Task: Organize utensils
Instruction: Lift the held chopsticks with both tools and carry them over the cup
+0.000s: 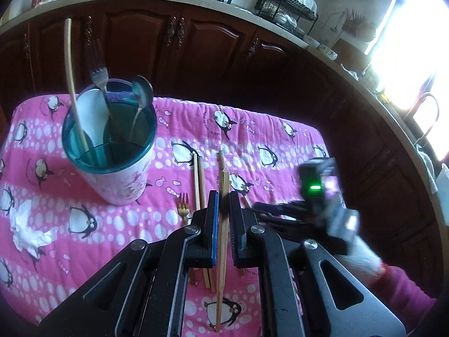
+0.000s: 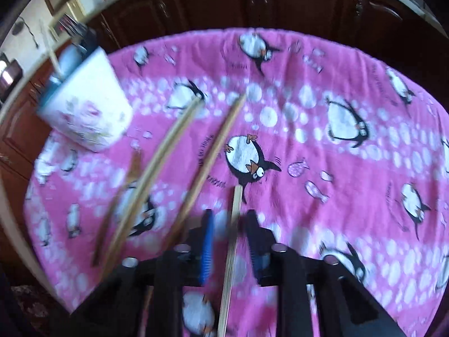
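Observation:
A white cup with a teal rim (image 1: 112, 151) stands on the pink penguin cloth (image 1: 280, 146), holding a chopstick, a fork, a metal spoon and a white spoon. My left gripper (image 1: 223, 196) straddles a wooden chopstick (image 1: 223, 241) with a small gap on each side of it. Two more chopsticks (image 1: 198, 179) and a gold fork (image 1: 183, 207) lie just left of it. My right gripper (image 2: 228, 216) is open around another chopstick (image 2: 231, 250). The cup also shows in the blurred right wrist view (image 2: 89, 109), with chopsticks (image 2: 157, 174) beside it.
A crumpled tissue (image 1: 26, 230) lies at the cloth's left. Dark wooden cabinets (image 1: 196, 42) and a counter with a stove and dish rack stand behind the table. The right hand and its gripper (image 1: 322, 202) are at the cloth's right edge.

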Available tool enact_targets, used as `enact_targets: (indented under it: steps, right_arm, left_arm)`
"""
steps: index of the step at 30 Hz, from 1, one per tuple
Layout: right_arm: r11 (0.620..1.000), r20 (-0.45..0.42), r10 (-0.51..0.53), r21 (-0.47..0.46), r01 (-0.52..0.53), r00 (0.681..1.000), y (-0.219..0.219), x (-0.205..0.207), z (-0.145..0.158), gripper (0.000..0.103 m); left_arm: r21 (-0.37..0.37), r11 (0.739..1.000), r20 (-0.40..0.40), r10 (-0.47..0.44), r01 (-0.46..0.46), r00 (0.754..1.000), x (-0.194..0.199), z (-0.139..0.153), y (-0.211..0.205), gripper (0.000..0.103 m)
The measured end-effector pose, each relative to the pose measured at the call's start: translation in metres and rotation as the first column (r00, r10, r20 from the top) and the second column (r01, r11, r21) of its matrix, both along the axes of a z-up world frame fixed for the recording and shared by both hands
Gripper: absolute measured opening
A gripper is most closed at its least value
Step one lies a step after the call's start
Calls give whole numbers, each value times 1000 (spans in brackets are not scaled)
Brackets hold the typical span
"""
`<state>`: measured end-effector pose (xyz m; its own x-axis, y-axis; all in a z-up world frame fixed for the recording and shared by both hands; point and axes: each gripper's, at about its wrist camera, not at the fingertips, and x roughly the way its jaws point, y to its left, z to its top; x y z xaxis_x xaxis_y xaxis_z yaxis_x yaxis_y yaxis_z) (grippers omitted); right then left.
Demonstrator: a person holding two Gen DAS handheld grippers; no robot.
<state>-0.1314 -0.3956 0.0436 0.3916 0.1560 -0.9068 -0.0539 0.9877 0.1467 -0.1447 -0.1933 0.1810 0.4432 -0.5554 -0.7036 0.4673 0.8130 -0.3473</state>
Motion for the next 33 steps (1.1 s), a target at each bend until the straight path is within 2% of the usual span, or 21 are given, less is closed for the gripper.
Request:
enact_targets:
  steps: [1,2,5,9,14,24,29,33]
  right_arm:
    - [1000,17,3,-6,-3,1000,1,2,-2,12]
    - [1000,22,8,-11,-8,1000,2,2,-1,7]
    - [999,40,10,34,-11,999,-3,-4,12,5]
    - [988,141,-23,152,1,990,-22,-34,57,5]
    - [978,245,-32,209,-20,969,-27,-67,107,5]
    - [970,380,4,223,-96,925,-6,-88,170,5]
    - [967,446,28,214,-137,895,12,-82,204,5]
    - [965,512,1,224,-134,859,25,-65,230,5]
  left_arm:
    - [-2,1000,0,3,-3,1000,-1,2,2,6]
    - [-4,1000,3,6,-6,1000,-2,4,5,6]
    - [-7,1000,9,12,-12,1000,-5,9,12,6]
    - [-34,999,15,18,-17,1000,-9,17,22,6]
    - [-50,999,41,15,-13,999,-17,28,30,6]
    - [-91,996,79,29,-22,996,-26,58,50,6]
    - [-113,992,112,60,-47,992,-25,78,67,6]
    - [-121,988,158,112,-94,981,-16,97,84,6]
